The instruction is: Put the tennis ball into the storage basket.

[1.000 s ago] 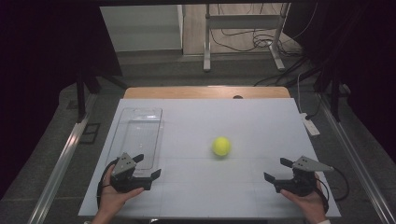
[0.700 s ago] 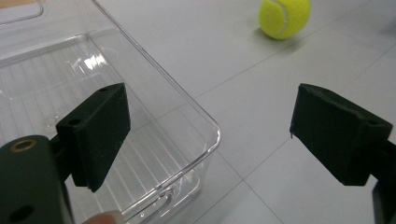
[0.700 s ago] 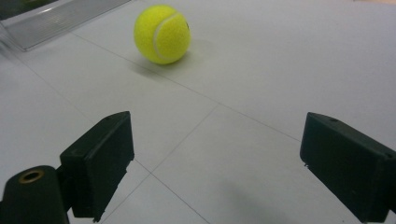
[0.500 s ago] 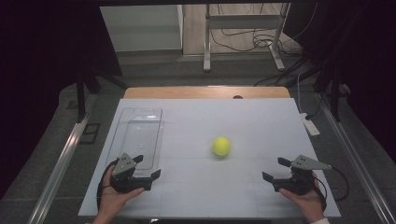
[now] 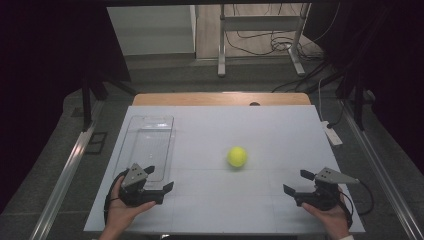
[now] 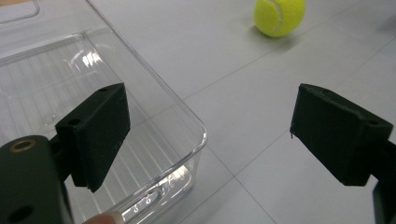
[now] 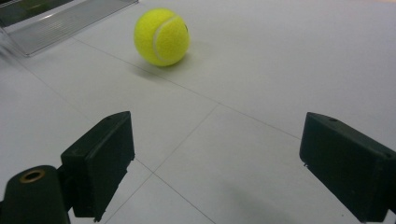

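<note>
With no step begun, the tennis ball [image 5: 237, 156] lies free mid-table, the clear tray [image 5: 150, 140] along the table's [image 5: 280, 125] left edge, and the left gripper [image 5: 156, 181] and right gripper [image 5: 298, 182], both spread wide and empty, wait at the near corners; probably the right must reach and straddle the ball.

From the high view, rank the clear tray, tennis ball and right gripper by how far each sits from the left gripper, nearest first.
1. Clear tray: its near end sits right at the left gripper, along the table's left side.
2. Tennis ball: mid-table, ahead and to the right.
3. Right gripper: at the table's near right edge, farthest across.
</note>
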A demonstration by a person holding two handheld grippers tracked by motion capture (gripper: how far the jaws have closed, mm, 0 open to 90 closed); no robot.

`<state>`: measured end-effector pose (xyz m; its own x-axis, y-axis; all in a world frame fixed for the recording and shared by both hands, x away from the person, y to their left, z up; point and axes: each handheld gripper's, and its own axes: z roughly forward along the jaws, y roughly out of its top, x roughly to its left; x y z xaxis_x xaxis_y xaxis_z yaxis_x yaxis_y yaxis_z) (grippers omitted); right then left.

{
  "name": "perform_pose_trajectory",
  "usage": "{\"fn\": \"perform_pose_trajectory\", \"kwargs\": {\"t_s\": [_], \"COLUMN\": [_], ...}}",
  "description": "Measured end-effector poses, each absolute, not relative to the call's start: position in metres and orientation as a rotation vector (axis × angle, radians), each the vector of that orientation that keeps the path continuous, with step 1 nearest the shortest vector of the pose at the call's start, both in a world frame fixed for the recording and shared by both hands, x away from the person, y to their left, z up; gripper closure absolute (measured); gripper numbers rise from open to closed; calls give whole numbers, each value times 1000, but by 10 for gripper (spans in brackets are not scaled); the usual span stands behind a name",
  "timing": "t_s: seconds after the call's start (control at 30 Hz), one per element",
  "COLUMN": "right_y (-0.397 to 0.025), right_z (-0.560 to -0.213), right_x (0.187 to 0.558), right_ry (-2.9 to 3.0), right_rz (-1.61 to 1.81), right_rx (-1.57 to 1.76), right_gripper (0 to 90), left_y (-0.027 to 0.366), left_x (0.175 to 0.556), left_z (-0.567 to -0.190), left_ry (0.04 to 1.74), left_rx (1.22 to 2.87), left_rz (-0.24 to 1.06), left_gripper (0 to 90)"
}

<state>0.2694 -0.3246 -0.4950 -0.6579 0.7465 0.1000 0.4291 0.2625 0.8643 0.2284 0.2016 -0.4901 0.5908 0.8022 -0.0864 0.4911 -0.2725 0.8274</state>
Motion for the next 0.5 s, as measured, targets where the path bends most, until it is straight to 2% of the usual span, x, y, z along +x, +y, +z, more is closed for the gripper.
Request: {"fn": "perform_pose_trajectory", "kwargs": {"t_s": [0.5], "right_y": [-327], "right_z": [-497], "right_x": [268], "right_ry": [2207], "right_rz": [1334], "right_rx": [1091], "right_gripper": [104], "left_y": [191], "left_x": [239], "left_z": [-484], "left_ry": [1025], "left_rx": [1978], "left_rz": [404], "left_gripper": [123]}}
